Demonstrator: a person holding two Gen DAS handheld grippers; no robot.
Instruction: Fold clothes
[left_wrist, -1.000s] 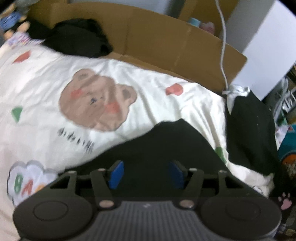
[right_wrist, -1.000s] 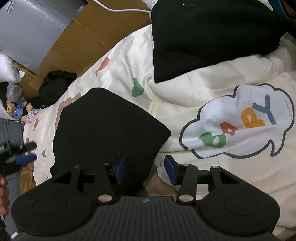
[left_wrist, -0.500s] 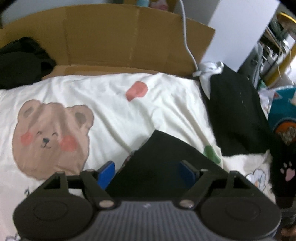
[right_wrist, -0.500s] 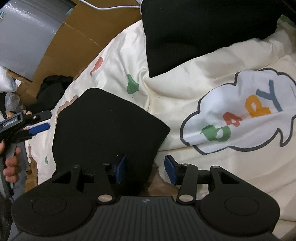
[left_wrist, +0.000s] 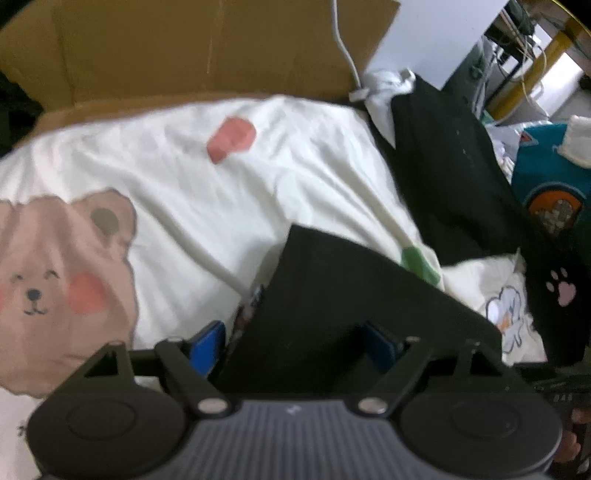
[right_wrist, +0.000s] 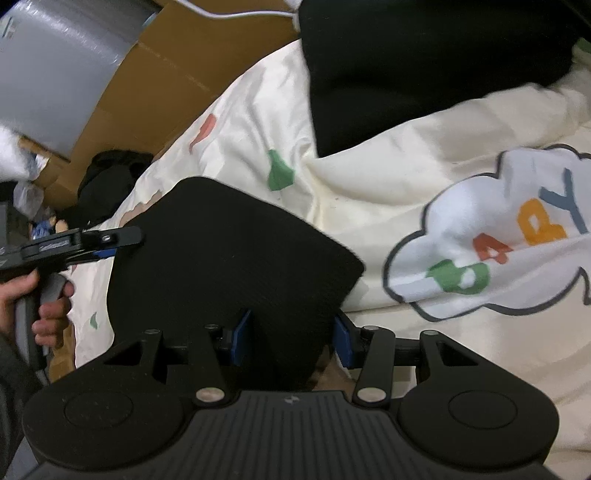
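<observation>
A folded black garment lies on a cream bedsheet printed with a bear and a "BABY" cloud. My right gripper is open, its blue pads on either side of the garment's near edge. My left gripper is open too, with the garment's left edge between its pads. The left gripper also shows in the right wrist view, held by a hand at the garment's far left side.
A second black garment lies at the bed's far right. A cardboard sheet stands behind the bed with a white cable. A black heap sits by the cardboard. A teal cushion is at the right.
My left gripper has swung right and opened wider, coming in around the garment's left edge. My right gripper has moved slightly forward and stays open at the near edge.
</observation>
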